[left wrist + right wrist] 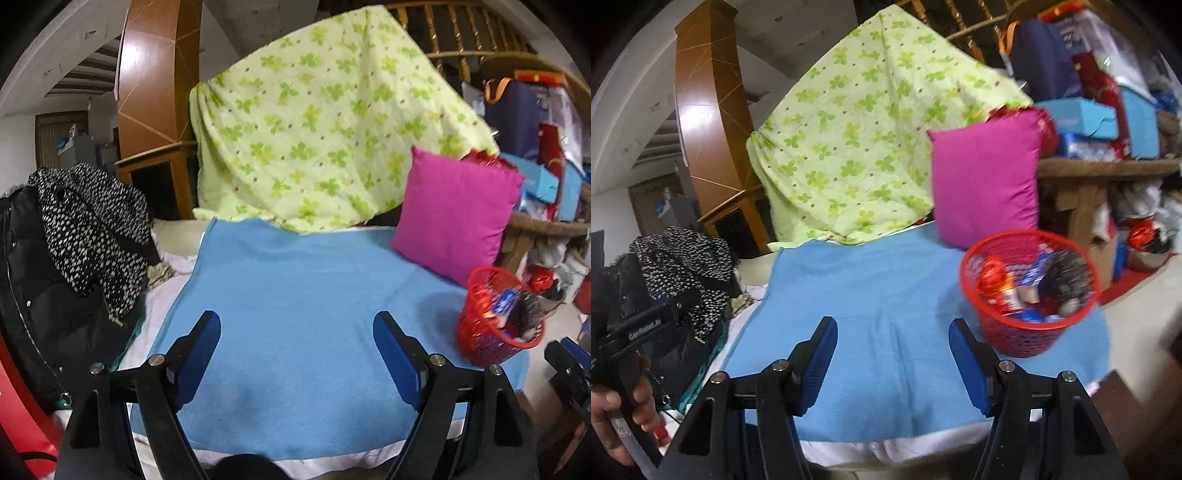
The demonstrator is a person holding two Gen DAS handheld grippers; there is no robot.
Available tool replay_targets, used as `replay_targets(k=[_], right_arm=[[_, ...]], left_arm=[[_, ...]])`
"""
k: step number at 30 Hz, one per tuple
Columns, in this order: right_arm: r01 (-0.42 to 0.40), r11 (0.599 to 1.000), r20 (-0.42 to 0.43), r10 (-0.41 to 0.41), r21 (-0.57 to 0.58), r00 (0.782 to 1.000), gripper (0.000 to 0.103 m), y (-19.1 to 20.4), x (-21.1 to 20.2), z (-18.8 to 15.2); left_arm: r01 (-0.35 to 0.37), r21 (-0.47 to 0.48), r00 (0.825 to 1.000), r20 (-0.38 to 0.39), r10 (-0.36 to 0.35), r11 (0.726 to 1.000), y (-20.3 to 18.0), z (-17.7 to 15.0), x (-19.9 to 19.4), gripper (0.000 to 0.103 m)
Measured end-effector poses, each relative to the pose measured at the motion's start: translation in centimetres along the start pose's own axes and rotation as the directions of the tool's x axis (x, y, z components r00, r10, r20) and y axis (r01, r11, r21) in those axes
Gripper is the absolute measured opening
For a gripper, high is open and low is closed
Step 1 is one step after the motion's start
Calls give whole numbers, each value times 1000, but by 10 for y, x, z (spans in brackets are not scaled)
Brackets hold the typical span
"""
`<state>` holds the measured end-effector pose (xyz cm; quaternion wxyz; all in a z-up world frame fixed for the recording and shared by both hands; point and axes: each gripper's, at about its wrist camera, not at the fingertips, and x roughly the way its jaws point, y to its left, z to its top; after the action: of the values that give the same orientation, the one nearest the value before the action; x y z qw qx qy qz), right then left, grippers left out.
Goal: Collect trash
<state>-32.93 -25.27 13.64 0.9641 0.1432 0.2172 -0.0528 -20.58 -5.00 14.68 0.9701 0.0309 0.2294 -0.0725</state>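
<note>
A red mesh basket (1027,325) stands on the right end of a blue cloth (879,295); it holds several wrappers and pieces of trash (1015,284). It also shows in the left wrist view (491,332), at the cloth's (295,314) right edge. My left gripper (297,328) is open and empty above the cloth's near middle. My right gripper (893,334) is open and empty, just left of the basket. The left gripper's body shows at the left edge of the right wrist view (635,332), held by a hand.
A magenta cushion (986,184) leans behind the basket. A green clover-print quilt (864,140) hangs at the back. Black and spotted clothes (74,258) are piled at the left. A cluttered wooden shelf (1108,166) with boxes stands at the right.
</note>
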Motion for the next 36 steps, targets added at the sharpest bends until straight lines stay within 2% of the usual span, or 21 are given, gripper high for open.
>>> replay_targets(k=[5,10,14,17,25,29,36], right_arm=[[98,995,42,-96,-25,994,68,7,-43,1],[186,983,89,-184,-8,979,68,-6,-59,8],[238,971,94,-236,-5,967,68,-25,-48,13],[264,965,83,-264,11,961,68,-45,-31,14],[312,945,42,-318,99,947,68,-95,13,18],[332,937,25,-336,112,941,68,-113,26,16],[360,924,-2,-363,132,932,68,-132,34,8]], left_arm=[[101,41,995,13,-101,994,-21,1,-10,86],[184,91,983,4,-185,979,-59,6,-4,87],[235,118,972,-44,-231,965,-90,1,10,87],[230,158,973,-69,-222,960,-112,-3,21,87],[288,234,956,-135,-262,929,-161,-14,50,87],[299,241,951,-156,-267,923,-178,-14,63,87],[359,230,927,-198,-317,905,-206,-13,81,87]])
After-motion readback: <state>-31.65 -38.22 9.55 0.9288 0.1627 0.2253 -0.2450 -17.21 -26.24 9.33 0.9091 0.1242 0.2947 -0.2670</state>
